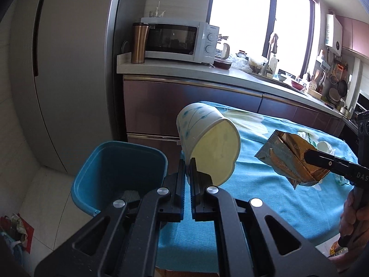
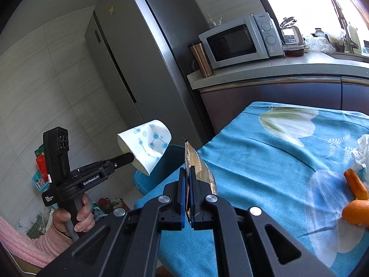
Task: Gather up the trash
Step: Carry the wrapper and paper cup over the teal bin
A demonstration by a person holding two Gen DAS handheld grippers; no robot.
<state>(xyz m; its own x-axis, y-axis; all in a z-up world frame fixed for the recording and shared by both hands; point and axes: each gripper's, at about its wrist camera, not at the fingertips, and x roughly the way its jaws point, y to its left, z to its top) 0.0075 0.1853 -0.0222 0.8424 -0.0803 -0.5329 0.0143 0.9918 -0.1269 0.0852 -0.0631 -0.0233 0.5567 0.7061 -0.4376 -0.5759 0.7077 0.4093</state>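
Observation:
My left gripper (image 1: 188,168) is shut on the rim of a white paper cup (image 1: 207,138) with blue dots, held tilted in the air at the table's left edge, beside a blue trash bin (image 1: 120,170) on the floor. In the right wrist view the left gripper (image 2: 129,157) holds the cup (image 2: 147,145) above the bin (image 2: 159,173). My right gripper (image 2: 187,173) is shut on a gold and silver snack wrapper (image 2: 198,170), held over the teal tablecloth. The wrapper (image 1: 288,159) and right gripper (image 1: 309,155) also show in the left wrist view.
The table has a teal flowered cloth (image 2: 265,161). Orange peel (image 2: 356,203) and a crumpled white tissue (image 2: 362,152) lie at its right side. A counter with a microwave (image 1: 177,39) and a copper tumbler (image 1: 139,42) stands behind, next to a grey fridge (image 1: 69,69). Bags lie on the floor (image 1: 13,233).

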